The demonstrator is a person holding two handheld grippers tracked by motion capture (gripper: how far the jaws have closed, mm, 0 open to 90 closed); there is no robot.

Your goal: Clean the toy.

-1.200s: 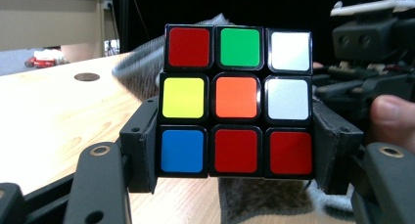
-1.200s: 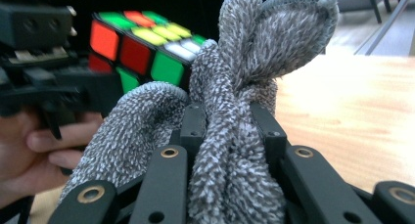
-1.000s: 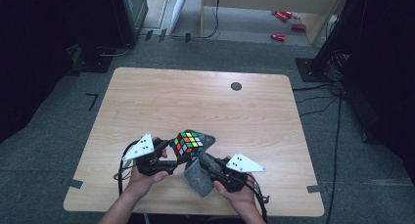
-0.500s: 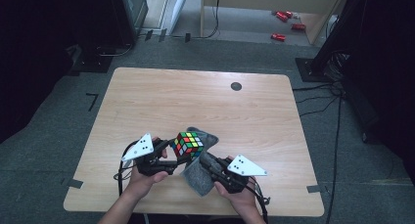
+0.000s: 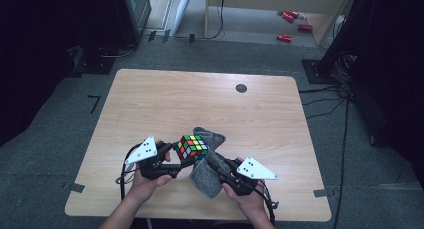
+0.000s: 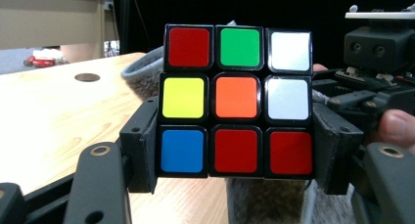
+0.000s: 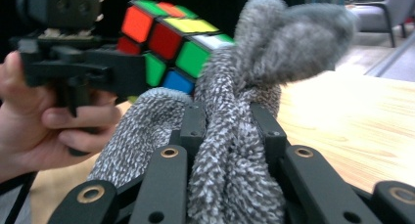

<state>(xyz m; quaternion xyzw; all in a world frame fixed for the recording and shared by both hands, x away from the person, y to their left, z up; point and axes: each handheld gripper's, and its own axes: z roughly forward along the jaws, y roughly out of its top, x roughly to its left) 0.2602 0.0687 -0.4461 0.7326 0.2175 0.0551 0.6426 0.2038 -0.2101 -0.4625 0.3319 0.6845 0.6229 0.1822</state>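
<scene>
The left gripper (image 5: pixel 172 156) is clamped on a puzzle cube (image 5: pixel 192 147), whose two sides are pressed by the black jaws in the left gripper view, where the cube (image 6: pixel 237 100) shows a face with an orange centre, red, green and white above it and blue and two reds below. The cube is held just above the near middle of the wooden table (image 5: pixel 165 104). The right gripper (image 5: pixel 214 164) is closed tight on a grey cloth (image 5: pixel 207 176), which is bunched between its jaws in the right gripper view (image 7: pixel 230 150) and rises in a soft fold beside the cube (image 7: pixel 171 38). The cloth appears to be touching the cube's near side, though the fold is blurred there. Both hands (image 5: pixel 145 186) are seen at the table's near edge. A small dark round disc (image 5: pixel 241 88) is set in the far part of the tabletop, well apart from the work. Red objects (image 5: pixel 285 37) lie on the floor beyond the table.
</scene>
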